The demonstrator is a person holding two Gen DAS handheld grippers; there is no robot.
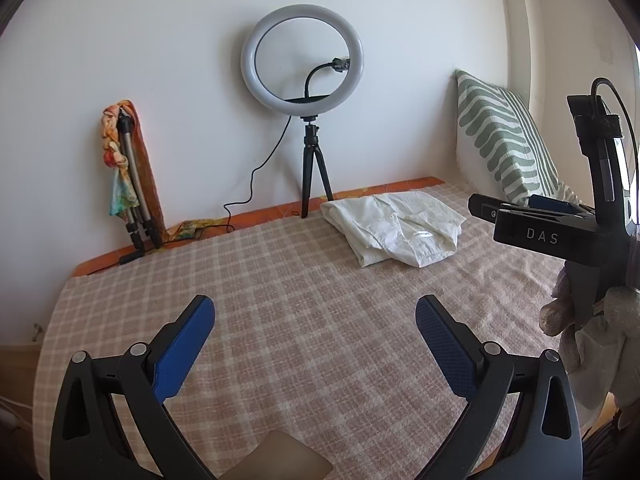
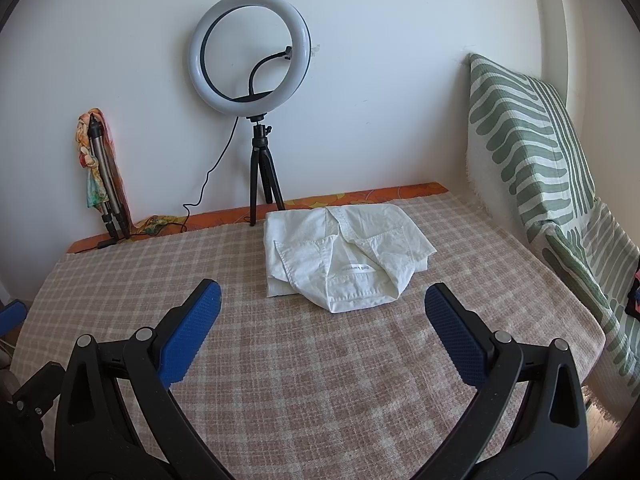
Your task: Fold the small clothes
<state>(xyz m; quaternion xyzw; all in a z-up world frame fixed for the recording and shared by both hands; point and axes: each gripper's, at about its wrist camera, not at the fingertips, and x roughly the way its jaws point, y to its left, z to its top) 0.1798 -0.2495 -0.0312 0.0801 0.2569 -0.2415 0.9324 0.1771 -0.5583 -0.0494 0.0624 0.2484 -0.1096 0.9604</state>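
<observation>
A small white garment (image 2: 346,254) lies folded into a compact bundle on the checked bed cover (image 2: 320,380), toward the far side; it also shows in the left wrist view (image 1: 394,226). My left gripper (image 1: 315,314) is open and empty, held above the cover well short and left of the garment. My right gripper (image 2: 323,302) is open and empty, just in front of the garment's near edge. The right gripper's black body (image 1: 560,224) shows at the right in the left wrist view.
A ring light on a black tripod (image 2: 262,168) stands at the bed's far edge by the wall. A folded tripod wrapped in a colourful scarf (image 2: 100,172) leans at the far left. A green-striped pillow (image 2: 528,136) leans at the right.
</observation>
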